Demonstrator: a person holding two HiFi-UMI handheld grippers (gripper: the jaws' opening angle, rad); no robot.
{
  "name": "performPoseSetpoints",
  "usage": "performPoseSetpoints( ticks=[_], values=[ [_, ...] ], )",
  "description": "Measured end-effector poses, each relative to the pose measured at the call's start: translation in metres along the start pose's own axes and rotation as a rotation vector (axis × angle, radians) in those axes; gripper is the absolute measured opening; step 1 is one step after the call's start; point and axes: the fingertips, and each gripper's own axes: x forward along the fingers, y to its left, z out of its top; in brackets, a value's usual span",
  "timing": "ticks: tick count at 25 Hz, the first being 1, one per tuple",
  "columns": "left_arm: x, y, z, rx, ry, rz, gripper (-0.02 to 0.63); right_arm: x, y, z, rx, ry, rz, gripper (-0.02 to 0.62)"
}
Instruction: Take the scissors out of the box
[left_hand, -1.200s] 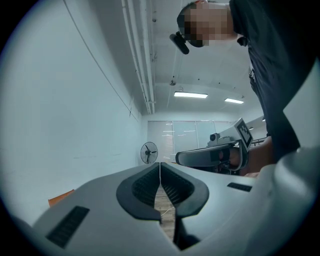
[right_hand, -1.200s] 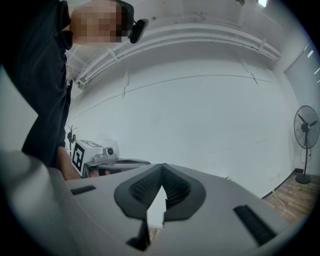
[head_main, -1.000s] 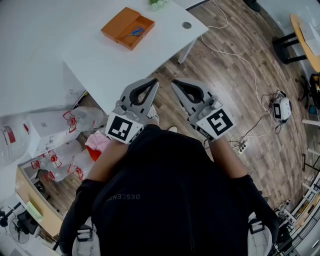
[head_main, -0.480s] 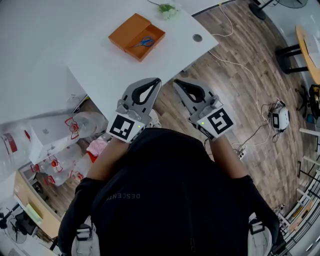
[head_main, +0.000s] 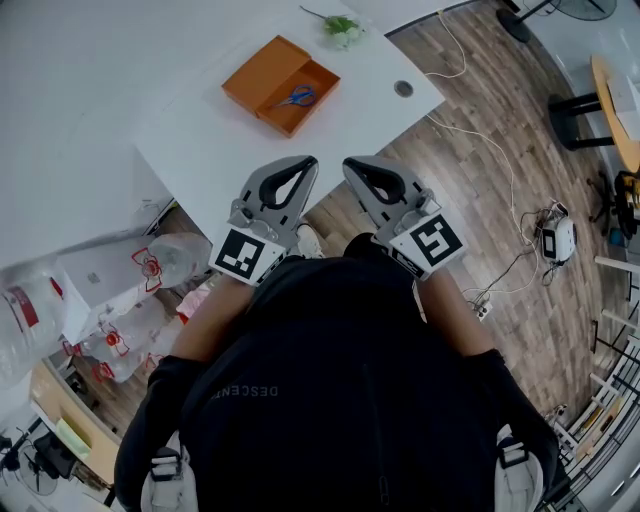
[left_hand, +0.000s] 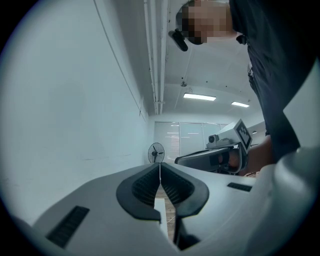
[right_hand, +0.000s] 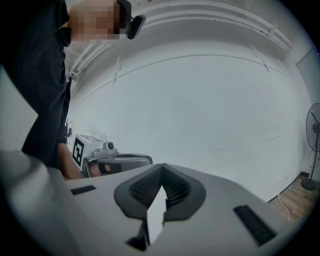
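Both claws were narrow, tips pressed together on nothing. The left gripper (head_main: 303, 163) and the right gripper (head_main: 353, 165) were side by side, close to the person's chest, at the near edge of the white table (head_main: 200, 150). The scissors (head_main: 297, 97), blue-handled, lay inside the open orange box (head_main: 262, 72) farther out on that table, well apart from both grippers. A green sprig (head_main: 342, 28) rested beyond the box.
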Motion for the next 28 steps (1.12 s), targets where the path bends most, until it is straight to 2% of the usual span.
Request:
performPoseSetpoints(
  ticks=[5,10,15,20,28],
  values=[
    [0.003,0.02,-0.006,-0.014,0.002,0.023,0.02,0.019,-0.013,-0.004,0.007,0.016,0.021,0.008],
    [0.013,0.044,-0.01,-0.019,-0.002,0.084,0.02,0.045,-0.038,-0.006,0.008,0.04,0.066,0.008],
    [0.028,0.068,-0.017,-0.008,0.035,0.176,0.02,0.071,-0.061,-0.011,0.013,0.039,0.18,0.008],
    [0.047,0.097,-0.013,-0.007,0.01,0.269,0.02,0.102,-0.084,-0.014,0.021,0.059,0.292,0.008],
    [0.085,0.133,-0.019,-0.01,0.004,0.418,0.02,0.139,-0.133,-0.036,0.006,0.161,0.47,0.037]
  ],
)
